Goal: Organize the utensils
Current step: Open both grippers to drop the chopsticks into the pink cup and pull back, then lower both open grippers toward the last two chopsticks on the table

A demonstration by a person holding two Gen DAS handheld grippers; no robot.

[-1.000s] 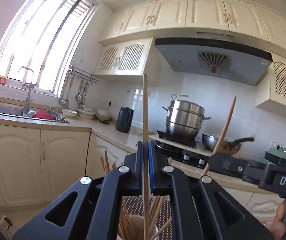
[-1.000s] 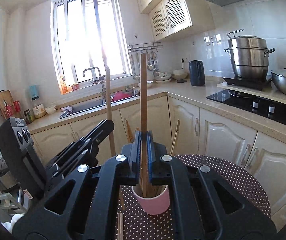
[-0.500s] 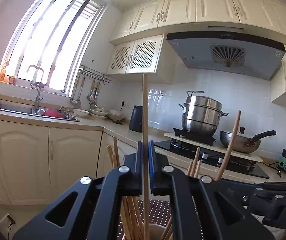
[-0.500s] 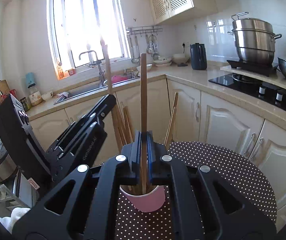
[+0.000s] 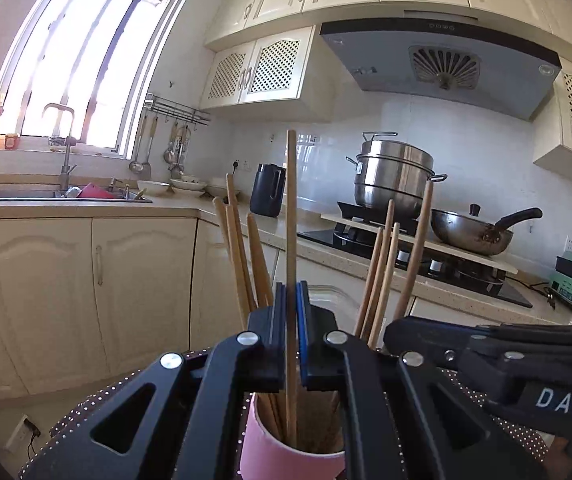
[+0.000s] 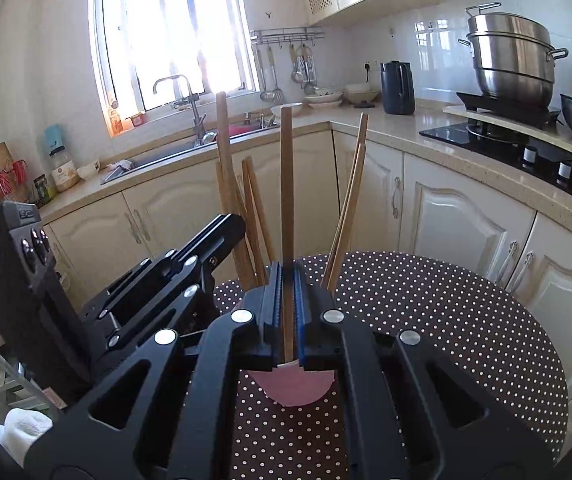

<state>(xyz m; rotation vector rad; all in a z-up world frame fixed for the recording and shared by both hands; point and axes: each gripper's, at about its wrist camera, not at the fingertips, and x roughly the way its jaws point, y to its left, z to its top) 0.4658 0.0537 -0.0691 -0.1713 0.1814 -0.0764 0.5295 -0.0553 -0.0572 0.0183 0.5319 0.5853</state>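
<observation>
Left wrist view told me the most: the whole kitchen had slid upward in frame since a second ago, so I had brought both hands down toward the polka-dot table (image 6: pixel 465 320). Where I had earlier seen mostly cabinets and the range hood, the pink cup (image 5: pixel 286 452) now filled the bottom of the picture, its rim and inside in plain sight.

My left gripper (image 5: pixel 290 320) was clamped tight on one wooden chopstick (image 5: pixel 290 216), held upright, and its lower end had gone down past the rim into the cup among the other sticks (image 5: pixel 242 248) leaning there. Half a second back that tip had only been nearing the mouth.

My right gripper (image 6: pixel 287 312) was likewise pinched shut on its own chopstick (image 6: pixel 286 184), also upright. From its camera the cup (image 6: pixel 293 390) had dropped almost fully behind the jaws, with only a pink crescent showing, so I couldn't see that tip land; I judged it was inside or right at the rim.

Both sticks looked all but delivered. I reckoned the next call was to loosen both grips and let them settle with the rest.
</observation>
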